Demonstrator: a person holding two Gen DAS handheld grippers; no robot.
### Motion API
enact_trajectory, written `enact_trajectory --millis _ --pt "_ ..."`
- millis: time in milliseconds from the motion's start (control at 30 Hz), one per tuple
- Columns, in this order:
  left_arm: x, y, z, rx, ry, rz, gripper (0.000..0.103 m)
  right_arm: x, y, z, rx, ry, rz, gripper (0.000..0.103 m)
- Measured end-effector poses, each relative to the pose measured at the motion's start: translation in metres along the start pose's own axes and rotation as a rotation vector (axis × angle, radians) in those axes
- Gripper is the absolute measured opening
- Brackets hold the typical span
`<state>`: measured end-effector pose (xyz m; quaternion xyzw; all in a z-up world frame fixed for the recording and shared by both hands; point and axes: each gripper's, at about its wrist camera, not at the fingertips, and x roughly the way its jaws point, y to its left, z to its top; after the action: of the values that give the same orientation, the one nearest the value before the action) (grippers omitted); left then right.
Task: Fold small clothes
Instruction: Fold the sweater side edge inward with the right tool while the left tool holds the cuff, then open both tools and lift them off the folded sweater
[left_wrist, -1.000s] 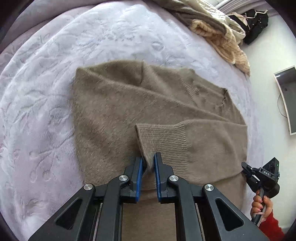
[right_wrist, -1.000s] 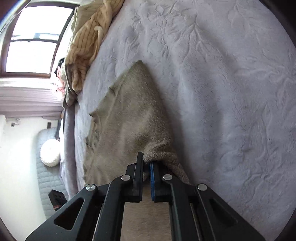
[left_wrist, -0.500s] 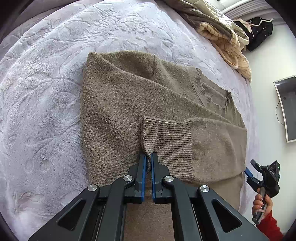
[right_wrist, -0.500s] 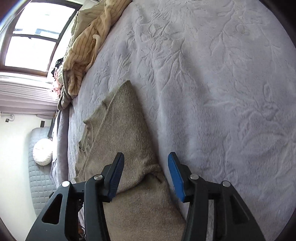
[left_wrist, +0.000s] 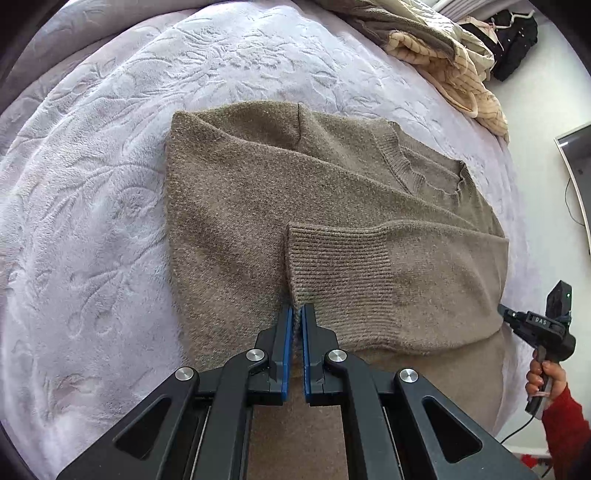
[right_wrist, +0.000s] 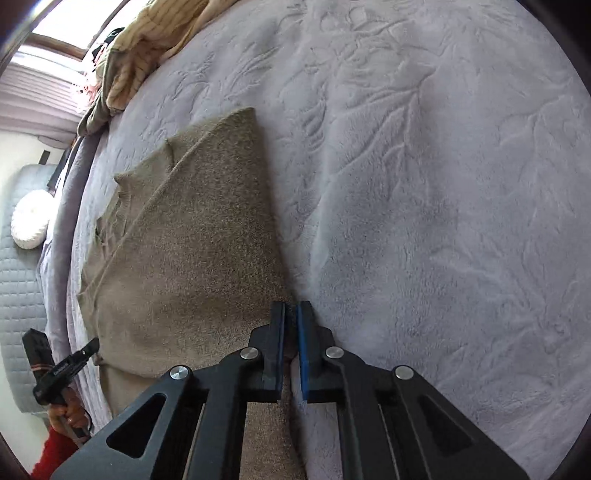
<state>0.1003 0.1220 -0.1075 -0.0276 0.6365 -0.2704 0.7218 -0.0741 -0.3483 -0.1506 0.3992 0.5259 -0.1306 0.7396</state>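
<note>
Left gripper (left_wrist: 296, 314) clenched on the sweater's (left_wrist: 236, 206) ribbed cuff (left_wrist: 332, 266); right gripper (right_wrist: 290, 314) clamped at its side edge, open bedspread (right_wrist: 443, 184) alongside.

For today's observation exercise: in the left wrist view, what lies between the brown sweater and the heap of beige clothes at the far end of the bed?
Only bare lilac blanket: the brown sweater and the heap of beige clothes lie apart, as the left wrist view shows.
</note>
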Motion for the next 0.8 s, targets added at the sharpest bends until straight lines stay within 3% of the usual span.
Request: enact_trajectory --millis 100,233,367,467,700,800 --pt "-0.008 0.008 -0.008 0.018 0.016 0.040 0.006 -0.010 0.004 -0.007 -0.020 -0.022 -0.030 0.007" --pt "-0.025 0.017 -0.012 -0.017 0.001 0.024 0.006 -0.030 0.008 -0.013 -0.010 -0.066 -0.114 0.009" --pt "-0.029 0.016 -0.005 -0.063 0.006 0.006 0.007 -0.042 0.018 -0.023 -0.029 -0.090 -0.093 0.013" --pt "-0.019 0.007 -0.003 -0.041 0.036 0.058 0.007 -0.043 0.035 -0.031 -0.083 -0.096 -0.128 0.025" --pt "-0.022 -0.029 0.004 0.036 -0.036 0.072 0.007 -0.035 0.085 -0.026 -0.274 -0.111 -0.185 0.025" --pt "-0.006 -0.038 0.008 0.046 -0.012 0.097 0.007 -0.021 0.092 -0.022 -0.301 -0.082 -0.197 0.025"
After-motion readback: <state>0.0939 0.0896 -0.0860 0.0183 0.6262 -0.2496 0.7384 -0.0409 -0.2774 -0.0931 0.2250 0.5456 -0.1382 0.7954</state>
